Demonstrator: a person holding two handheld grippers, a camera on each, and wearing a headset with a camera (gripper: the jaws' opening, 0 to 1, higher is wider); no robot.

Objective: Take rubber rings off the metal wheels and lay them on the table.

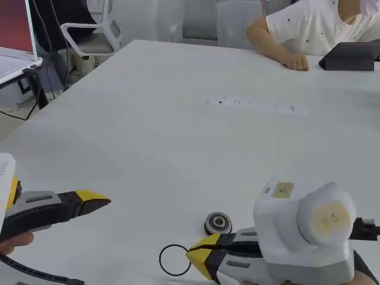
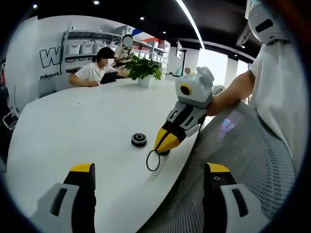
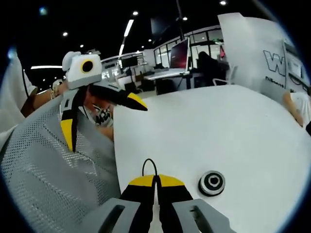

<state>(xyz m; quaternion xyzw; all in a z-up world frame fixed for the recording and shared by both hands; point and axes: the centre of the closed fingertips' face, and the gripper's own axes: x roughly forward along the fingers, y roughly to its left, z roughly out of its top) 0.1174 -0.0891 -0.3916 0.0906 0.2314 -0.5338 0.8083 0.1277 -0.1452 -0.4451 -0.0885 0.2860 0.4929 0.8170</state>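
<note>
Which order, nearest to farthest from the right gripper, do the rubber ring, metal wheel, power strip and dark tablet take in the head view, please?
1. rubber ring, pinched in the right gripper's tips.
2. metal wheel, just beyond the tips.
3. power strip, much farther out, near the centre.
4. dark tablet, at the far right.

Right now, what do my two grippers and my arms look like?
The left gripper and right gripper match: pointed yellow tips on black jaws, with grey bodies behind. A black cable leaves the rear of the right gripper. The arm holding the right gripper wears a short white sleeve.
</note>
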